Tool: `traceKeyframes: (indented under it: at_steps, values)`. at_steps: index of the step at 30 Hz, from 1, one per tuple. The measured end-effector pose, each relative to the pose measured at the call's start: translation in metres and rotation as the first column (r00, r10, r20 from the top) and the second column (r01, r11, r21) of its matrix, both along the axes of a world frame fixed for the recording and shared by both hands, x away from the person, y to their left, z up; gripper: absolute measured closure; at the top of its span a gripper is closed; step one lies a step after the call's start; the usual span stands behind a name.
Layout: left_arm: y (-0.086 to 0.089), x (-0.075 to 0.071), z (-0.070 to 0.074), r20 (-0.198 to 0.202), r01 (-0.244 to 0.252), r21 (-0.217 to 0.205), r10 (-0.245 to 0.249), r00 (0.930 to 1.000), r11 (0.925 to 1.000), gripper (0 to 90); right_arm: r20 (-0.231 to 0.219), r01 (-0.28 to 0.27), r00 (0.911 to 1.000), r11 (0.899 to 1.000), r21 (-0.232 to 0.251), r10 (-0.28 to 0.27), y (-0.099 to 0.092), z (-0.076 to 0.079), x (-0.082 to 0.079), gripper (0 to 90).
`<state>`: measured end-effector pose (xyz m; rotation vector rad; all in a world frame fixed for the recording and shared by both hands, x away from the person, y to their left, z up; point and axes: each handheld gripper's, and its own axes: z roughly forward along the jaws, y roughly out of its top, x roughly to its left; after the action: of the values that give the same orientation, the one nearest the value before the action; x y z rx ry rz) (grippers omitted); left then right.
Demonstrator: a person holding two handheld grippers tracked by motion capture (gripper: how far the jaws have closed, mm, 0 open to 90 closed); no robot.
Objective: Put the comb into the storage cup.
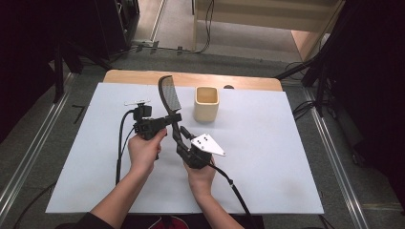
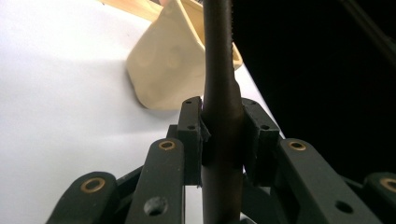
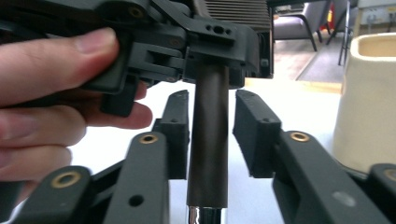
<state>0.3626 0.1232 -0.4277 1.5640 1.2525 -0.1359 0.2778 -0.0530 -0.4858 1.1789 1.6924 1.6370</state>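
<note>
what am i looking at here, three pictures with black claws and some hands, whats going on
No robot here: a person holds a hand-operated gripper in each hand. The high view looks down on a table with a white top. The other two pictures come from small cameras riding on the grippers, each looking along its own black jaws.

On the table stands a cream cup. The dark thing held up above the table is a comb, teeth at the top, handle pointing down.

The left gripper has its jaws closed on the comb; in its own view the handle is pinched between them. The right gripper sits lower on the handle with its jaws open, one on each side. The handle looks to lean against one jaw, with a gap to the other.
</note>
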Motion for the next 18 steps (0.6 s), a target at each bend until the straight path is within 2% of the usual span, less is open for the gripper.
traceKeyframes:
  at_steps: [4, 10, 15, 18]
  values:
    - [0.0027, 0.0014, -0.0002, 0.005, -0.010, 0.006, 0.010, 0.9999, 0.9999, 73.3, 0.039, -0.008, 0.9992, 1.000, -0.029, 0.009, 0.0008, 0.0018, -0.0028, 55.1]
    - [0.0061, 0.0039, 0.0012, 0.009, -0.015, 0.028, 0.015, 0.9999, 0.9995, 73.3, 0.046, -0.037, 0.9981, 0.996, -0.079, 0.041, 0.0007, 0.0020, -0.0057, 47.9]
    - [0.0083, 0.0048, 0.0038, 0.028, -0.022, 0.065, 0.020, 0.9994, 0.9977, 73.3, 0.069, -0.079, 0.9935, 0.985, -0.156, 0.090, 0.0014, -0.0012, -0.0072, 44.4]
    - [0.0098, 0.0058, 0.0045, 0.034, -0.028, 0.075, 0.025, 0.9991, 0.9968, 73.3, 0.054, -0.100, 0.9923, 0.977, -0.189, 0.112, 0.0016, -0.0019, -0.0084, 41.8]
